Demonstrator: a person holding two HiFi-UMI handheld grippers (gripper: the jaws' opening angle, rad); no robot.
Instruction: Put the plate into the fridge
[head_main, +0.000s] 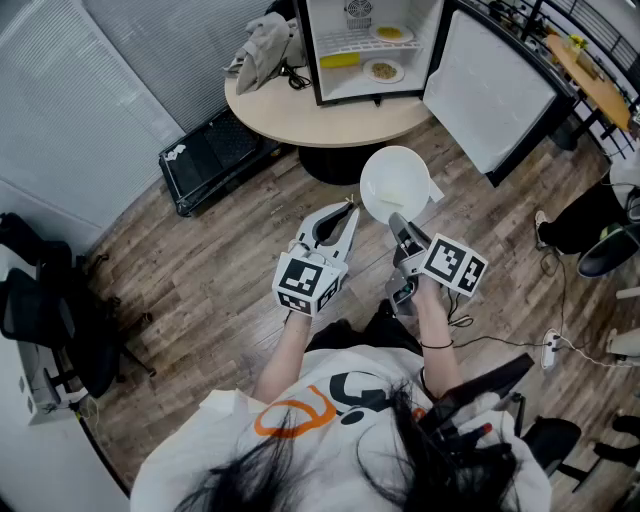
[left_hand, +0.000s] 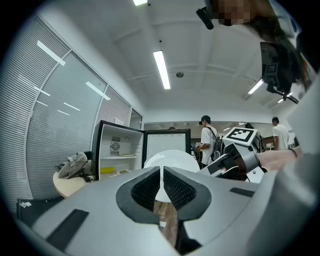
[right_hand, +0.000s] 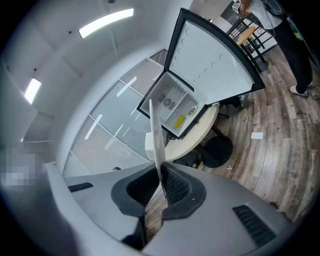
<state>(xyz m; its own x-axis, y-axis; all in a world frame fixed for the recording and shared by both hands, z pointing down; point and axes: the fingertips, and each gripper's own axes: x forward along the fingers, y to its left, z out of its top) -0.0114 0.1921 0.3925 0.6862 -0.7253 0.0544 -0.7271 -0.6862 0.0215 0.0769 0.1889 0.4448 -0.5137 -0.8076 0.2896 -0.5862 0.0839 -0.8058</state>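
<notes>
A white plate is held out in front of me, with my right gripper shut on its near rim. In the right gripper view the plate stands edge-on between the pads of that gripper. My left gripper hovers just left of the plate, shut with nothing in it. From the left gripper view the plate shows beyond the jaws. The small fridge stands open on a round table, its door swung out to the right. Dishes of food and a yellow item lie on its shelves.
A grey cloth bundle lies on the table left of the fridge. A black case sits on the wooden floor by the table. An office chair is at far left, cables and a power strip at right. People stand in the background.
</notes>
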